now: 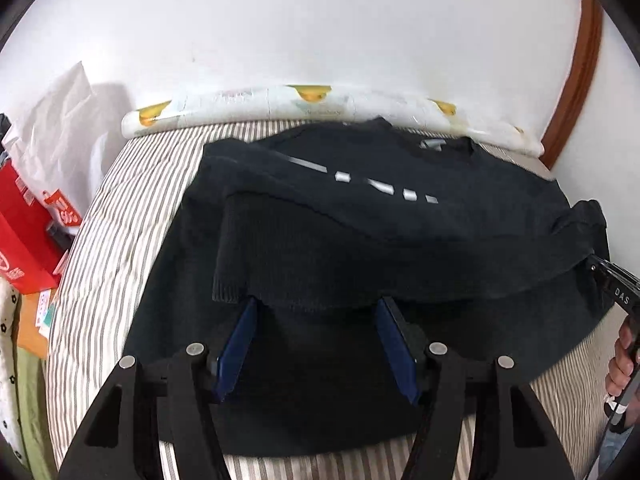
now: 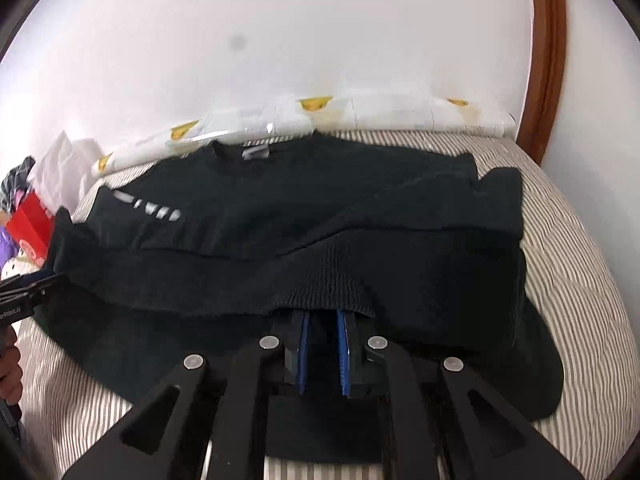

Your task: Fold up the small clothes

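With both sleeves crossed over the black sweater (image 1: 360,216), my left hand-held gripper (image 1: 316,308) gaped wide, my right hand-held gripper (image 2: 323,320) stood narrow with nothing visibly pinched, so next I judged the hem needed grasping.

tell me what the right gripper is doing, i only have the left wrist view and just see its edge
Observer: The right gripper has its pads close together, with black sweater cloth between them.
Operator: where on the sweater
Observer: At the near edge. A ribbed cuff drapes over its tips.
Operator: is that side's sleeve folded in
Observer: Yes. The sleeve runs diagonally across the body from the side near the striped bed edge down to that cuff.
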The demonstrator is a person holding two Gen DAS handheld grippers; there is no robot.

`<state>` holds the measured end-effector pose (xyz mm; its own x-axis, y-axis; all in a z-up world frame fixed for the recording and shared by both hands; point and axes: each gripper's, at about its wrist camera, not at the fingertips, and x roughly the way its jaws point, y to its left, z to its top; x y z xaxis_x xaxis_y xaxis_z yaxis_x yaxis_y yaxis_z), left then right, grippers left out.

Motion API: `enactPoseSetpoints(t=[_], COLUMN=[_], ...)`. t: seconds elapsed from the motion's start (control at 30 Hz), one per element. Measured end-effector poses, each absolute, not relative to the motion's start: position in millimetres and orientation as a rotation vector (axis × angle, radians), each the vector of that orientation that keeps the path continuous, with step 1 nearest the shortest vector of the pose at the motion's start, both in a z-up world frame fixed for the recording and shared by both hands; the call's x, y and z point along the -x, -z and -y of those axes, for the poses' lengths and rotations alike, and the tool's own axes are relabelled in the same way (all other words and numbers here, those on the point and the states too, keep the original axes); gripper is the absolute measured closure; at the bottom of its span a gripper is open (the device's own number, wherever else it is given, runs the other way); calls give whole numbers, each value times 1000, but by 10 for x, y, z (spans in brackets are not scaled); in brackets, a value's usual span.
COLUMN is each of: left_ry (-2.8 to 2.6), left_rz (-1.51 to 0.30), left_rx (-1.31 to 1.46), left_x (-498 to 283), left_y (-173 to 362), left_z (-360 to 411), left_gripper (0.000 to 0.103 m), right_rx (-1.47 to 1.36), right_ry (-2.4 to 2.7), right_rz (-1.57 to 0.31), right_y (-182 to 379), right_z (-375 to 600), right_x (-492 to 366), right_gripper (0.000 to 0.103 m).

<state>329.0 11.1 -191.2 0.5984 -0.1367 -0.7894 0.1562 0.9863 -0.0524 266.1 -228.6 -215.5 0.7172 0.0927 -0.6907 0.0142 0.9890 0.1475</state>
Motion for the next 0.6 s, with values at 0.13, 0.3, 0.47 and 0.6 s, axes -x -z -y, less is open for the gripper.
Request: enactPoseSetpoints(t=[0.13,0.3,0.47,0.6], left_ry=[161,131,92,94], left_rz=[-897,-837,-796,-765], left_rx=[-15,14,58,86], left_x=[-3567,-3947,-4151,-4153], left_y=[1855,1699,1545,1497], left_z=[-125,-154,-263,-380], left_gripper=[43,43,43,42], right_rx=[-179,-177,-171,-166], right_ry=[-57,-45,-9,26], right_rz=[-759,-725,-720,-696], right_y=[2107,1984,1895,1824], right_z=[2374,2366,2443,2643], right_x=[-3046,-3457,-3716,-3674], right_gripper=[93,90,86,77])
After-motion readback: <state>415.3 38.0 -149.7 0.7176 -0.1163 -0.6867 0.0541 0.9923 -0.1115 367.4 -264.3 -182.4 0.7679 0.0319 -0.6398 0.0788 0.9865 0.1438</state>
